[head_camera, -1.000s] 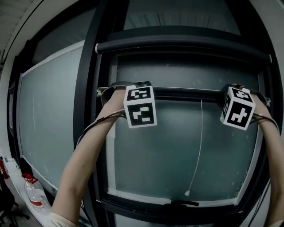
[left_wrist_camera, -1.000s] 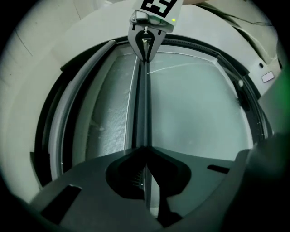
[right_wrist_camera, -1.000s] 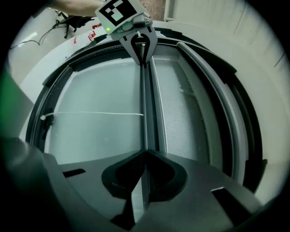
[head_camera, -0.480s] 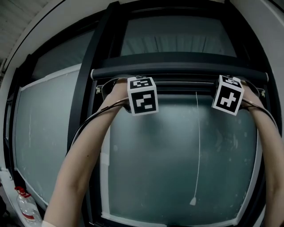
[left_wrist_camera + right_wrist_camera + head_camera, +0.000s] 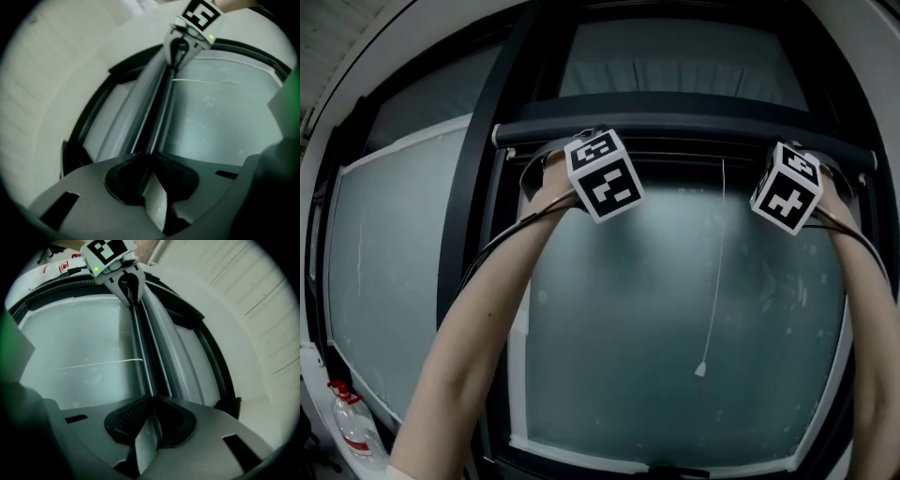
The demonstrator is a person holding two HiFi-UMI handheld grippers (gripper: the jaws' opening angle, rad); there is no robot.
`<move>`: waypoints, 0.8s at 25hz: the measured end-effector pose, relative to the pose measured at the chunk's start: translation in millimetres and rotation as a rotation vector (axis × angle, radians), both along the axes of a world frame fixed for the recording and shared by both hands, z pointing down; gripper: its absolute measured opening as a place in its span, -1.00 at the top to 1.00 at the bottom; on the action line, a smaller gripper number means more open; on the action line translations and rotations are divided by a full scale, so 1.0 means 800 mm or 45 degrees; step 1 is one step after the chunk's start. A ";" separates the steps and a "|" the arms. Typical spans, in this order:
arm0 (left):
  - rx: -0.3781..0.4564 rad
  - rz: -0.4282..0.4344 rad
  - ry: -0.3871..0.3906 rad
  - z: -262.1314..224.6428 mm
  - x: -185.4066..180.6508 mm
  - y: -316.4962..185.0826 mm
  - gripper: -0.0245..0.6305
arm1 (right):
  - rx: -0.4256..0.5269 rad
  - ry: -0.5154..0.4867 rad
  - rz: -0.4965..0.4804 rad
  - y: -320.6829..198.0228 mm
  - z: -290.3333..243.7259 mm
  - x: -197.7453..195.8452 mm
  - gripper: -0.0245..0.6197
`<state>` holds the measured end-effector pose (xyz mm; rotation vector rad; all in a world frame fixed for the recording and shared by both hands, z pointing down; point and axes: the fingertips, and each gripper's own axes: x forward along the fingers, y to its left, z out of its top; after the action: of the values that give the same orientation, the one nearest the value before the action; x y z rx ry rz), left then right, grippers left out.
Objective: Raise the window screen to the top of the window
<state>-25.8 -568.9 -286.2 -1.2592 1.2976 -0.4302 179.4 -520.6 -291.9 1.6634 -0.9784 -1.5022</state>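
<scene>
The window screen's thin bottom bar (image 5: 694,169) lies just under the black top housing (image 5: 675,129) of the window. Both grippers clamp this bar, one at each end. In the left gripper view my left gripper (image 5: 149,157) has the bar (image 5: 157,108) between its pads, and its jaws are opening. My right gripper (image 5: 151,399) is shut on the bar (image 5: 143,348). In the head view the jaws are hidden behind the marker cubes (image 5: 602,174) and the hands. A white pull cord (image 5: 712,291) hangs down from the bar over the frosted glass.
A black vertical frame post (image 5: 478,187) stands left of the sash, with another frosted pane (image 5: 394,244) beyond it. A plastic bottle (image 5: 352,427) stands at the lower left. White wall and ceiling surround the window.
Both grippers have risen with the bar, from mid-window to just beneath the top housing. The cord's end has come up with it.
</scene>
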 end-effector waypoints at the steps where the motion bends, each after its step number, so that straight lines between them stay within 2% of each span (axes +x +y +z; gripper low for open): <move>1: 0.089 0.087 0.099 0.001 -0.003 0.006 0.80 | 0.062 -0.017 -0.049 0.004 0.001 0.001 0.82; 2: 0.150 0.186 0.199 0.009 -0.005 0.010 0.78 | 0.123 -0.052 -0.117 0.007 0.005 0.002 0.81; 3: 0.159 0.301 0.306 0.023 -0.006 0.011 0.83 | 0.176 -0.117 -0.209 0.012 0.011 0.003 0.81; 6: 0.010 0.676 0.630 0.075 0.000 0.011 0.83 | 0.278 -0.460 -0.594 0.036 0.028 0.021 0.81; 8: -0.069 0.865 0.811 0.110 0.004 0.014 0.83 | 0.304 -0.706 -0.889 0.053 0.046 0.038 0.81; 10: -0.156 1.013 0.967 0.151 0.009 0.012 0.83 | 0.258 -0.921 -1.158 0.060 0.080 0.050 0.81; 11: -0.208 1.063 1.037 0.176 0.010 0.008 0.83 | 0.210 -1.012 -1.259 0.058 0.104 0.054 0.81; 13: -0.298 1.108 1.168 0.235 0.008 -0.004 0.83 | 0.118 -1.161 -1.369 0.047 0.166 0.062 0.81; 17: -0.388 1.095 1.325 0.359 0.002 -0.004 0.83 | 0.043 -1.352 -1.433 0.041 0.299 0.072 0.81; 20: -0.434 1.154 1.449 0.432 0.001 0.014 0.83 | -0.010 -1.521 -1.514 0.045 0.385 0.073 0.81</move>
<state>-25.2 -558.0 59.4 -2.3592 1.3499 0.8802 237.5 -484.5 15.8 2.0436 -2.9573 -0.8624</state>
